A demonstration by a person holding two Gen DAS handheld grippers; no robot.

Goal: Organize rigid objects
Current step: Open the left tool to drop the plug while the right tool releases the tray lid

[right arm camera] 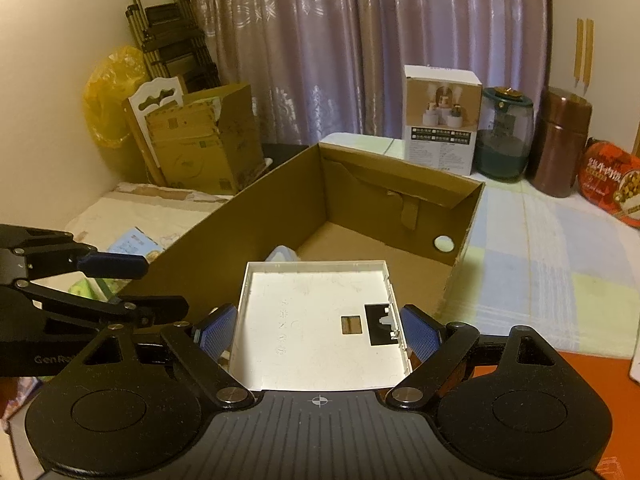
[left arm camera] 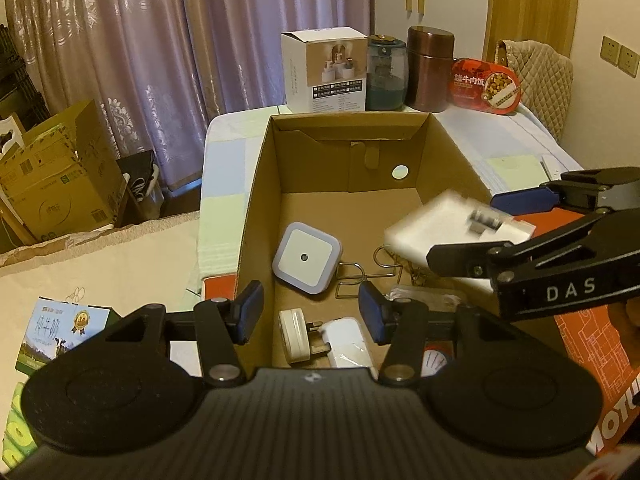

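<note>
A white tray (right arm camera: 320,320) is held flat by the R gripper (right arm camera: 320,330), jaws wide, blue pads (right arm camera: 420,334) pressed on its two sides, over the near end of the box (right arm camera: 224,240). In the L view the tray (left arm camera: 436,224) is seen blurred above the box's right part. The L gripper (left arm camera: 311,312) is hung over the box's near wall, jaws partly apart w/ nothing between them. Inside the box (left arm camera: 448,168) are laid a square night light (left arm camera: 307,257), a white plug (left arm camera: 297,335), a white adapter (left arm camera: 347,342) & a wire hook (left arm camera: 352,280). Box is set on a checked cloth (right arm camera: 560,264).
</note>
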